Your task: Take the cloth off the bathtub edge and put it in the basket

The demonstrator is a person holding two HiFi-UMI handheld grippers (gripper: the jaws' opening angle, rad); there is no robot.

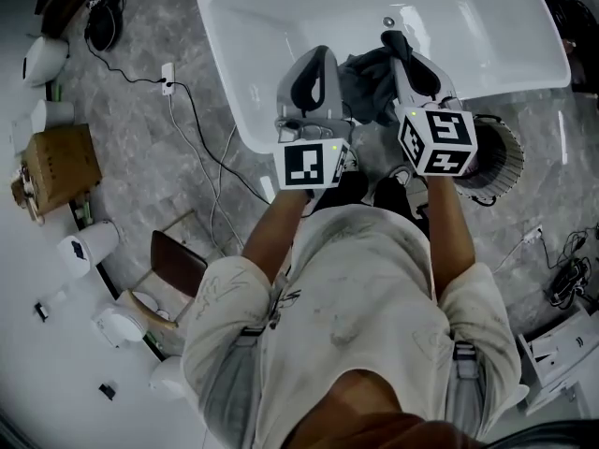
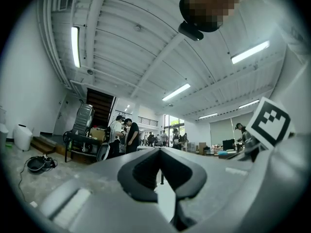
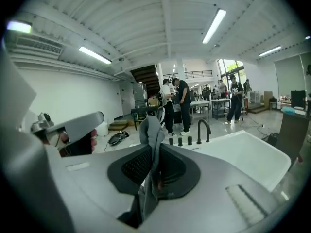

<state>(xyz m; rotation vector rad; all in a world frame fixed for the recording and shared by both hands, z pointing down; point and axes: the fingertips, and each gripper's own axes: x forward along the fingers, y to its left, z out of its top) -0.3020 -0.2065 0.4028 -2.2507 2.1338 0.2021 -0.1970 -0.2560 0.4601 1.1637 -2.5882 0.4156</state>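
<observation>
The dark grey cloth [image 1: 367,82] hangs bunched over the near rim of the white bathtub [image 1: 234,92]. Whether its lower end touches the rim cannot be told from above. The right tongs [image 1: 394,43] are clamped on it. In the right gripper view a fold of the cloth stands pinched between the dark pads, its tip poking past them toward 12 o'clock.

The left tongs [image 1: 321,56] sit just beside the cloth at its 9 o'clock. In the left gripper view their jaws meet at the tips with nothing between them.

At the cloth's 4 o'clock in the head view, a round ribbed basket [image 1: 501,162] stands on the grey marbled floor [image 1: 140,176], near the tub's corner. It is partly covered by the right gripper's marker cube [image 1: 437,141].

In the right gripper view a black tap [image 3: 204,129] rises from the tub's rim at the cloth's 2 o'clock.
</observation>
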